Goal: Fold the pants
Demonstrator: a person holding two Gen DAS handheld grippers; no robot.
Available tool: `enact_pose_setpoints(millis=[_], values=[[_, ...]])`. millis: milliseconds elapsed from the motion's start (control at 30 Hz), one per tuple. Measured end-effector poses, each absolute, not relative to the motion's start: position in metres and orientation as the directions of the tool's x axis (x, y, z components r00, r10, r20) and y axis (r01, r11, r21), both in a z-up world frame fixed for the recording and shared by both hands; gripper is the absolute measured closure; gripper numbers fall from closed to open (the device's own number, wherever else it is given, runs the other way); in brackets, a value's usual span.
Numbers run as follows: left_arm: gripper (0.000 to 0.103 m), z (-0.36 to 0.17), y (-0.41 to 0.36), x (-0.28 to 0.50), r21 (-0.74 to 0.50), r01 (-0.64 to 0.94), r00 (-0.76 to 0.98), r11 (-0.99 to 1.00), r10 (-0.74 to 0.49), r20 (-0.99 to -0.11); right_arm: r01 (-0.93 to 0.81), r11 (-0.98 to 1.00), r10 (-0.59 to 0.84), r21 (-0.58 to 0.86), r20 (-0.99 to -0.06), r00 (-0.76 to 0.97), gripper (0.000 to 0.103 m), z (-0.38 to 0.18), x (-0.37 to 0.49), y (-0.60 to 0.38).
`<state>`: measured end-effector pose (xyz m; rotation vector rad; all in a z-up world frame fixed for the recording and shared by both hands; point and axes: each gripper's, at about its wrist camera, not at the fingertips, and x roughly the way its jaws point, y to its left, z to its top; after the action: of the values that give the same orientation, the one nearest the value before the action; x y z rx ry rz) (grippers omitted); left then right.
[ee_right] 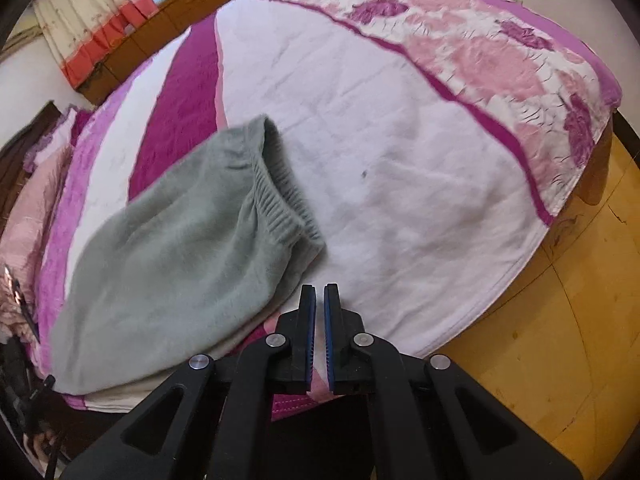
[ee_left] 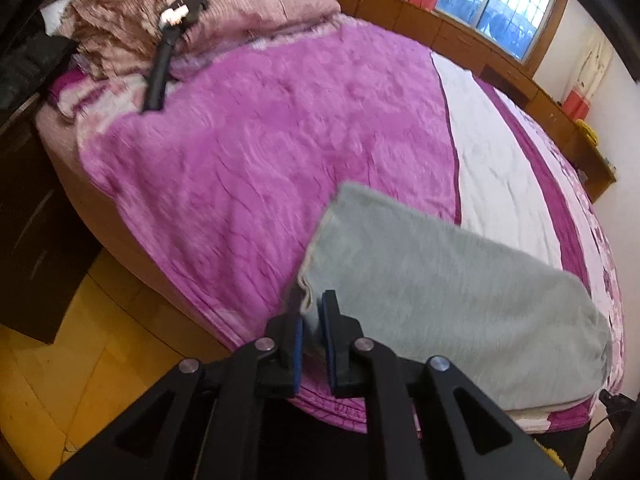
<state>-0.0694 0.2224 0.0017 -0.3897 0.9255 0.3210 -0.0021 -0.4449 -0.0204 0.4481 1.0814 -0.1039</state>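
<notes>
The grey-green fleece pants (ee_left: 448,288) lie folded lengthwise on the bed near its front edge. My left gripper (ee_left: 313,312) is shut on the leg-end corner of the pants, with cloth pinched between the blue pads. In the right wrist view the pants (ee_right: 168,256) show their elastic waistband (ee_right: 276,196) toward the middle of the bed. My right gripper (ee_right: 319,300) is shut and empty, just right of the waist end and above the white part of the blanket.
The bed carries a purple, white and pink blanket (ee_left: 256,152). A crumpled brown quilt (ee_left: 132,20) and a black tool (ee_left: 160,76) lie at the head. A wooden ledge (ee_left: 500,60) runs under the window. Yellow wooden floor (ee_right: 552,360) borders the bed.
</notes>
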Motion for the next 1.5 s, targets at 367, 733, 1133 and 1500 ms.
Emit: enact_pose_setpoints(millis=[367,733,1133,1500], values=[[0.091,0.041,0.218,-0.064,-0.136,-0.412,0.620,0.901,0.168,-0.767,0.371,0.811,0.199,0.453,-0.810,0.552,0.086,-0.024,0.013,-0.461],[0.091,0.000,0.174,-0.025,-0.128,-0.291,0.579,0.948,0.068,-0.813,0.353,0.846,0.168,0.399,-0.829,0.533,0.086,-0.025,0.028,-0.436],[0.090,-0.029,0.169,-0.019,-0.117,-0.283,0.533,0.952,0.054,-0.844,0.381,0.845,0.143,0.374,-0.847,0.513,0.101,-0.037,0.008,-0.452],[0.090,-0.001,0.146,-0.003,-0.076,-0.193,0.554,0.978,0.045,-0.831,0.345,0.880,0.134,0.326,-0.868,0.478,0.089,-0.006,0.018,-0.447]])
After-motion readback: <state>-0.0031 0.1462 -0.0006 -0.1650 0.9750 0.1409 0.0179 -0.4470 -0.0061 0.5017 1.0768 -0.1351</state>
